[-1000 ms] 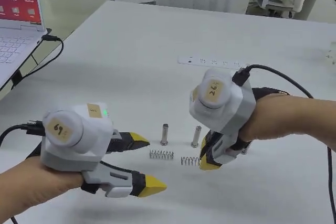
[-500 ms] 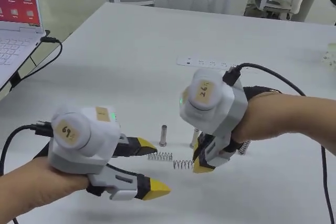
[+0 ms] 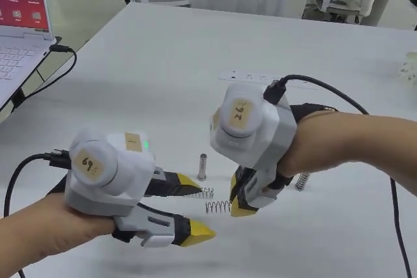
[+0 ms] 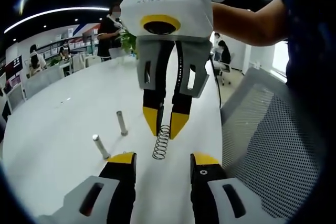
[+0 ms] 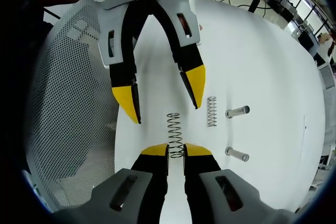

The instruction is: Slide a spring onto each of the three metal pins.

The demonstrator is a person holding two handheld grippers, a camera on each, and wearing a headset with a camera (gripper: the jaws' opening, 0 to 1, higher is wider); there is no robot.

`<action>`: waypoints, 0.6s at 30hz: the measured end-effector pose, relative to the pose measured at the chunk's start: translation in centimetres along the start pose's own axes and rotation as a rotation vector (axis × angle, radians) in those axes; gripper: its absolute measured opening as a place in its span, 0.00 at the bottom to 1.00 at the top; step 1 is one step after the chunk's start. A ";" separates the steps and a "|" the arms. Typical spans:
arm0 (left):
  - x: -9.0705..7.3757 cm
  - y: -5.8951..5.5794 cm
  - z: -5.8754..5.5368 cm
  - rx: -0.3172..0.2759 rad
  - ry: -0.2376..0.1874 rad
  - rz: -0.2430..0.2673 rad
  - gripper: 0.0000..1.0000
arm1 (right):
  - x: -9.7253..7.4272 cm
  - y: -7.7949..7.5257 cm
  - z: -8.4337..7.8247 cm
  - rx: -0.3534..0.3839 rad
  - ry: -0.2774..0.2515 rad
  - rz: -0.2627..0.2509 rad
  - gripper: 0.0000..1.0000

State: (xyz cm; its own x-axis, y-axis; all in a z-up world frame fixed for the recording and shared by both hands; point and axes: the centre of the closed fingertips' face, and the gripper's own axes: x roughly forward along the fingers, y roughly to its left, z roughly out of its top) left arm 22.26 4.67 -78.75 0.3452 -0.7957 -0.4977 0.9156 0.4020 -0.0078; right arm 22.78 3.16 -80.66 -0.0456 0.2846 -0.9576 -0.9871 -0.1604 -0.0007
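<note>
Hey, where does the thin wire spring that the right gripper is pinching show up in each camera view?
Head view: the thin coiled wire spring lies low and centre on the table, at the right gripper's yellow tips.
Left gripper view: centre, under the right gripper's tips, just past the left gripper's open jaws.
Right gripper view: centre, its near end between that gripper's own jaws.
Shared landmark: an upright silver metal pin standing near the spring.

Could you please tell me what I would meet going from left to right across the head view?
Laptop → left gripper → held spring → right gripper → second spring.
</note>
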 end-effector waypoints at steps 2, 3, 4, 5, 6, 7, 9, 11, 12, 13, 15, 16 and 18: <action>0.0 -0.1 0.1 0.001 -0.004 -0.003 0.33 | 0.0 0.1 0.2 -0.006 0.000 0.001 0.08; 0.0 -0.1 0.1 0.002 -0.004 -0.003 0.32 | 0.0 0.1 0.3 -0.008 -0.001 0.002 0.08; 0.0 -0.1 0.1 0.006 -0.003 -0.003 0.32 | 0.0 0.1 0.5 -0.012 -0.002 0.004 0.08; 0.0 -0.1 0.1 0.007 -0.004 -0.003 0.31 | -0.1 0.2 0.5 -0.014 -0.003 0.004 0.08; 0.0 -0.1 0.1 0.009 -0.003 -0.003 0.30 | -0.1 0.2 0.6 -0.017 -0.001 0.004 0.08; 0.0 -0.1 0.1 0.010 -0.003 -0.003 0.29 | -0.1 0.2 0.7 -0.020 0.000 0.005 0.08; 0.0 -0.1 0.1 0.012 -0.004 -0.003 0.27 | -0.1 0.3 0.7 -0.025 0.001 0.005 0.08; 0.0 0.0 0.1 0.021 -0.003 -0.001 0.25 | -0.1 0.3 0.9 -0.027 -0.001 0.006 0.08; 0.0 0.0 0.1 0.022 -0.002 -0.002 0.23 | -0.1 0.3 0.9 -0.028 -0.002 0.007 0.08; 0.0 0.0 0.1 0.023 -0.002 -0.002 0.22 | -0.1 0.3 0.9 -0.029 -0.001 0.007 0.08; 0.0 0.0 0.0 0.025 -0.001 0.000 0.21 | -0.1 0.3 0.9 -0.032 0.001 0.007 0.08; 0.0 0.0 0.0 0.028 0.001 0.001 0.20 | -0.1 0.4 0.9 -0.032 0.001 0.008 0.08; 0.1 0.0 0.0 0.030 0.003 0.000 0.18 | -0.1 0.5 1.0 -0.033 0.000 0.011 0.08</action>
State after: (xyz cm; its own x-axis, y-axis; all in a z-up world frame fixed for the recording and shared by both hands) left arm 22.27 4.59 -78.81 0.3444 -0.7944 -0.5003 0.9214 0.3882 0.0179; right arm 22.19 3.96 -80.28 -0.0564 0.2828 -0.9575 -0.9809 -0.1944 0.0003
